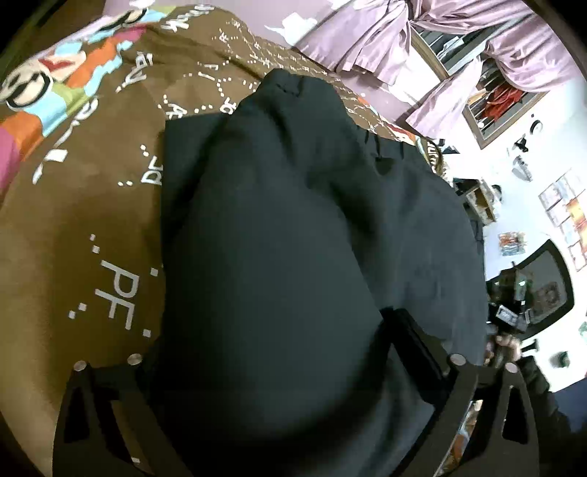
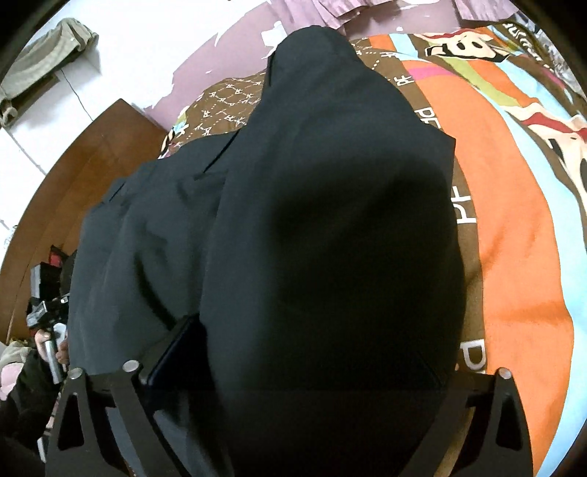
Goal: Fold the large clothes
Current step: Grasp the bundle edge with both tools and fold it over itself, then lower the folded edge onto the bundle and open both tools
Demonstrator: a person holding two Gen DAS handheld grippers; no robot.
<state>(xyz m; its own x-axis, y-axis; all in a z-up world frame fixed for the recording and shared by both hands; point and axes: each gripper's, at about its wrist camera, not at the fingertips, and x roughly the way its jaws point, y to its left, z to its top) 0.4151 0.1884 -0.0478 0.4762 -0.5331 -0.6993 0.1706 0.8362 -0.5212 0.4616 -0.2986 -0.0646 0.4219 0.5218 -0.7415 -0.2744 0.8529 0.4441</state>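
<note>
Garment: a large dark navy-black pair of trousers (image 1: pixel 293 227) lies spread on the bed, its waistband with belt loops at the far end in the left wrist view; in the right wrist view the same cloth (image 2: pixel 312 220) rises in a rounded hump straight ahead.
Bed cover: a brown blanket with white dotted lettering and bright orange, blue and pink patches (image 1: pixel 91 165) lies under the garment and shows on both sides of it (image 2: pixel 513 238).
Left gripper: the black two-finger left gripper (image 1: pixel 290 367) has its jaws wide apart, the dark cloth bulging up between them; one finger (image 1: pixel 414 348) lies against the fabric, but whether the pads pinch it I cannot tell.
Right gripper: the black right gripper (image 2: pixel 293 370) also stands wide, with cloth filling the gap between the jaws; a grip is not visible.
Hands: a hand around a gripper handle (image 1: pixel 506 345) shows at the right edge of the left view, and another (image 2: pixel 51 348) at the left edge of the right view.
Room: mauve curtains (image 1: pixel 403 33) hang behind the bed; a brown wooden headboard (image 2: pixel 73 176) curves beside it.
</note>
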